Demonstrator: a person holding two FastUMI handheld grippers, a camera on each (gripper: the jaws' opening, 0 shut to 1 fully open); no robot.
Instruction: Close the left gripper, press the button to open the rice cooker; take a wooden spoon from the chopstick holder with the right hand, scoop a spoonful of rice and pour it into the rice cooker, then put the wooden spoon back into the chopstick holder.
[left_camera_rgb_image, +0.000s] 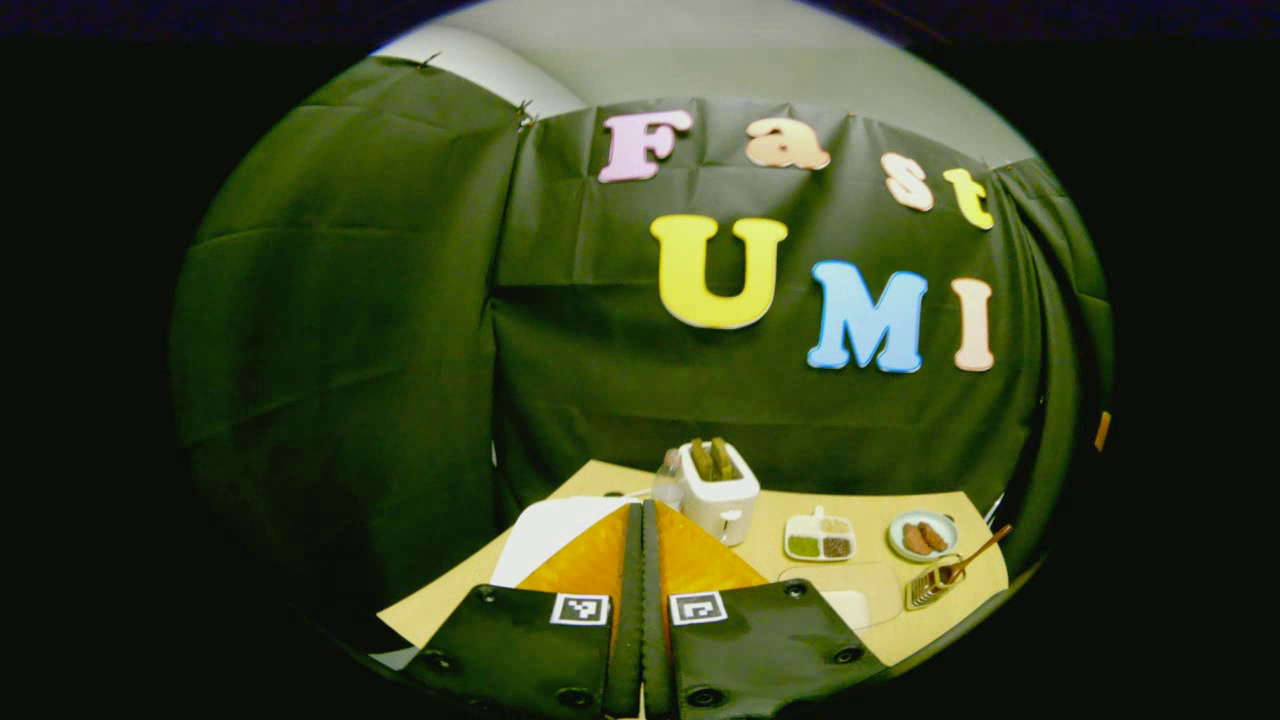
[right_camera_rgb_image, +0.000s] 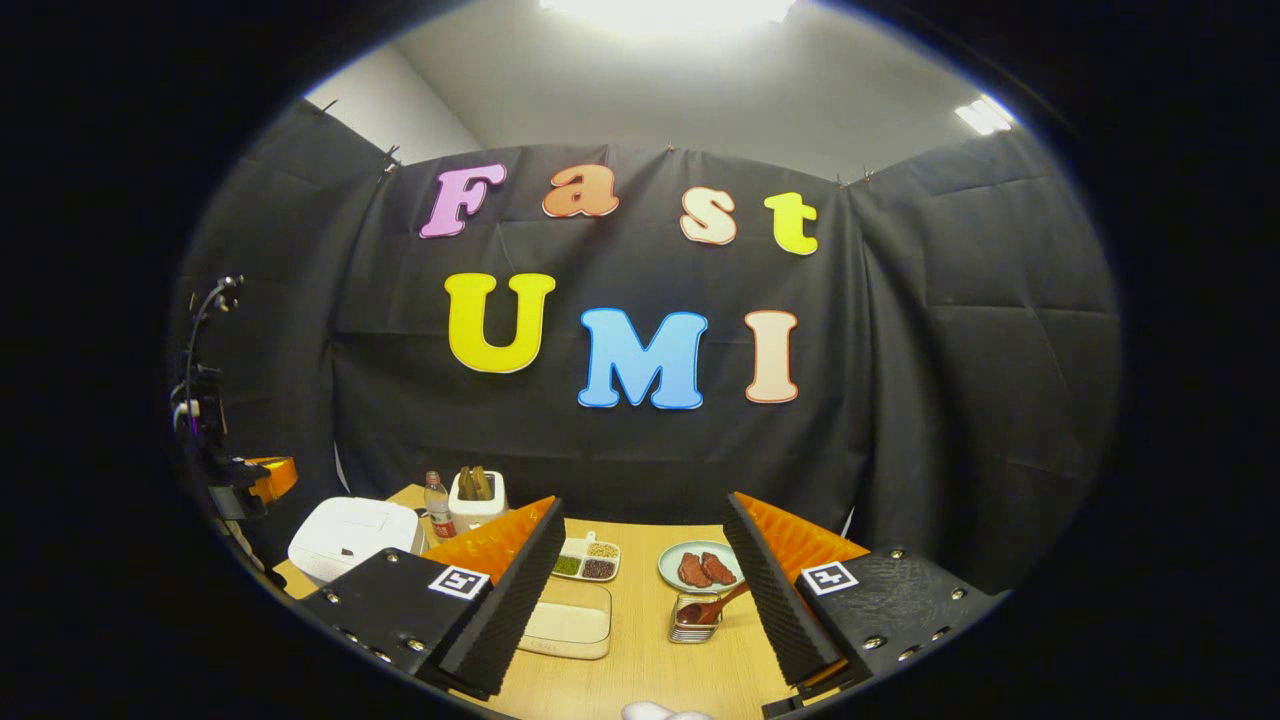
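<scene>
Rice cooker (right_camera_rgb_image: 352, 537): white, lid down, far left of table (right_camera_rgb_image: 650, 660), w/ bottle (right_camera_rgb_image: 437, 506) & toaster (right_camera_rgb_image: 477, 500) just beside it. Wooden spoon (right_camera_rgb_image: 712, 609) leans in chopstick holder (right_camera_rgb_image: 693, 620), mid-table, near plate (right_camera_rgb_image: 670, 567) of meat. Clear rice box (right_camera_rgb_image: 567, 621) left of holder; 3-part tray (right_camera_rgb_image: 587, 561) behind it. Left gripper (left_camera_rgb_image: 643, 590): fingers pressed together, nothing betw. them, above table, rice cooker behind fingers. Right gripper (right_camera_rgb_image: 640, 600): fingers spread wide, empty, holder betw. them farther off.

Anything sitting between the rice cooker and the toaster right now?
Yes. In the right gripper view a small clear bottle with a red label stands between the white rice cooker and the white toaster, close beside the toaster.
</scene>
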